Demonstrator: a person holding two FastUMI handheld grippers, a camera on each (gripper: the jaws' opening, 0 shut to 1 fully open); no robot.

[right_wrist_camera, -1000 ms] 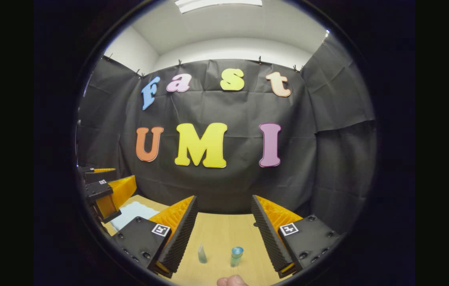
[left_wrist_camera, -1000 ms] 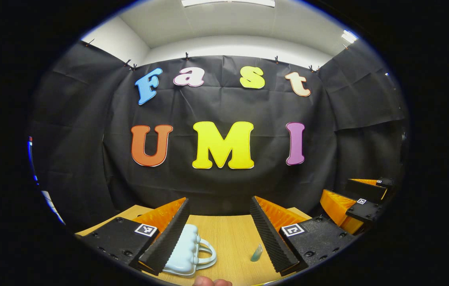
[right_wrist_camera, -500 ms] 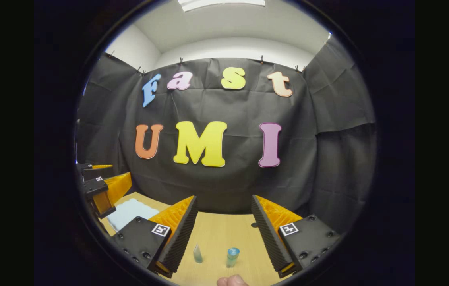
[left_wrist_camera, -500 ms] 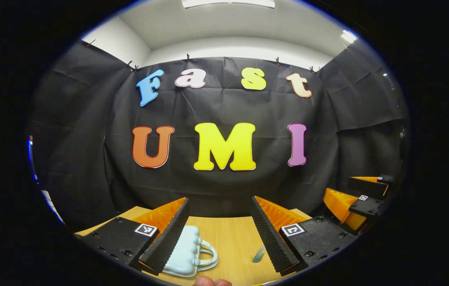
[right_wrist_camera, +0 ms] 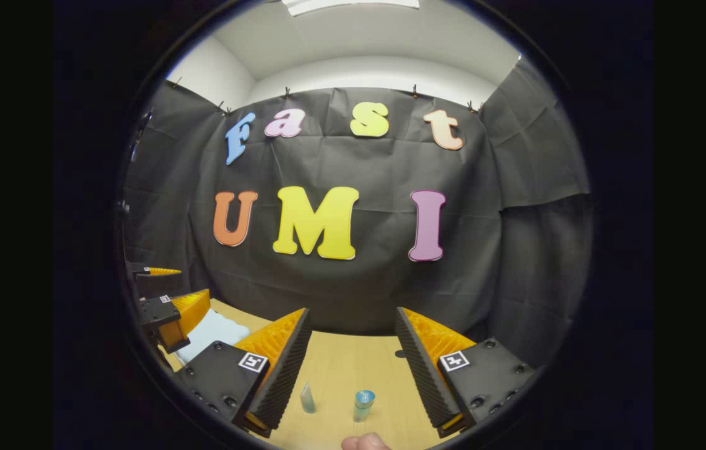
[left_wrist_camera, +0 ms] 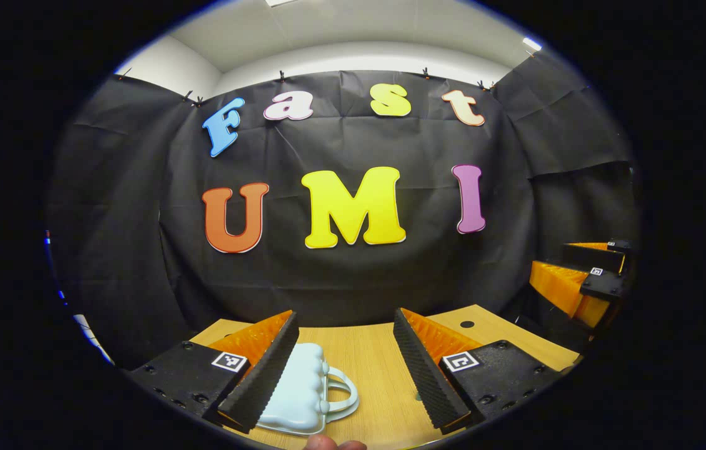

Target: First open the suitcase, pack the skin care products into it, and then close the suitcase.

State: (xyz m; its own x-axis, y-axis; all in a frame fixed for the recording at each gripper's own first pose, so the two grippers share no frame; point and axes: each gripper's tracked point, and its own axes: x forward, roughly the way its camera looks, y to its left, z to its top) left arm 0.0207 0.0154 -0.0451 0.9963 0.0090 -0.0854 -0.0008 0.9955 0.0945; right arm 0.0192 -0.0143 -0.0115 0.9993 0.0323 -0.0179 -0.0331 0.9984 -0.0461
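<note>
Pale blue, ribbed, with a loop handle: small suitcase [left_wrist_camera: 303, 394] lying shut on the wooden bench [left_wrist_camera: 372, 369], partly behind left gripper [left_wrist_camera: 343, 369], fingers wide. Right gripper [right_wrist_camera: 353, 369] wide too, above a clear tube [right_wrist_camera: 307, 398] and blue-capped bottle [right_wrist_camera: 363, 404].

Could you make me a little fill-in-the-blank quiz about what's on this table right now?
1. The pale blue suitcase lies on the wooden table with its lid ____.
2. Ahead of the right gripper stand ____ small skin care bottles.
3. Both grippers' jaws are ____; the left gripper holds nothing.

Missing words: closed; two; open
</note>
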